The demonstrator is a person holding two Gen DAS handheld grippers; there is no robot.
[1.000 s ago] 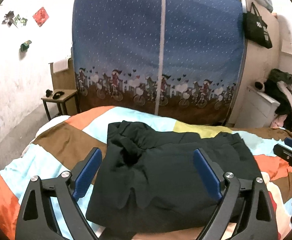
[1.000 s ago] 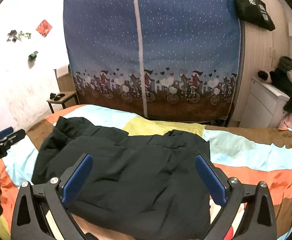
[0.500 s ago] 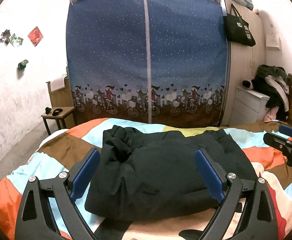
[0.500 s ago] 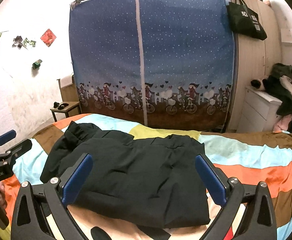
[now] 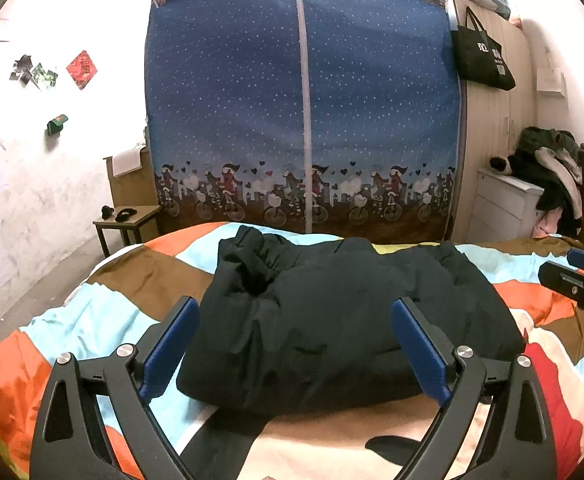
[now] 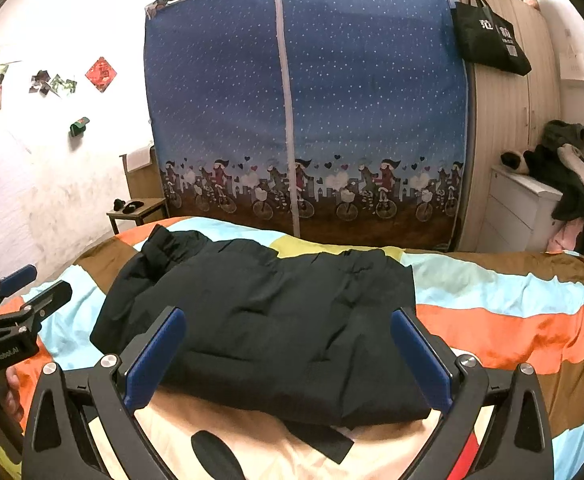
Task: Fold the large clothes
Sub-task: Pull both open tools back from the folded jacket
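A black padded garment (image 5: 344, 320) (image 6: 275, 320) lies folded into a thick rectangle on the multicoloured bedspread (image 5: 103, 312) (image 6: 504, 304); its bunched end points to the far left. My left gripper (image 5: 296, 344) hangs open just short of the garment's near edge, nothing between its blue pads. In the same way my right gripper (image 6: 287, 356) stands open over the near edge, empty. Each gripper also shows at the side of the other's view: the right gripper (image 5: 576, 276) and the left gripper (image 6: 15, 292).
A blue fabric wardrobe (image 5: 304, 112) (image 6: 300, 100) stands behind the bed. A small wooden side table (image 5: 127, 220) is at the left, white drawers with piled clothes (image 5: 548, 176) (image 6: 576, 168) at the right, and a black bag (image 5: 482, 56) hangs on a wooden cabinet.
Both grippers have drawn back and tilted up from the garment, so more of the room and wardrobe shows. The garment lies still and both stay open.
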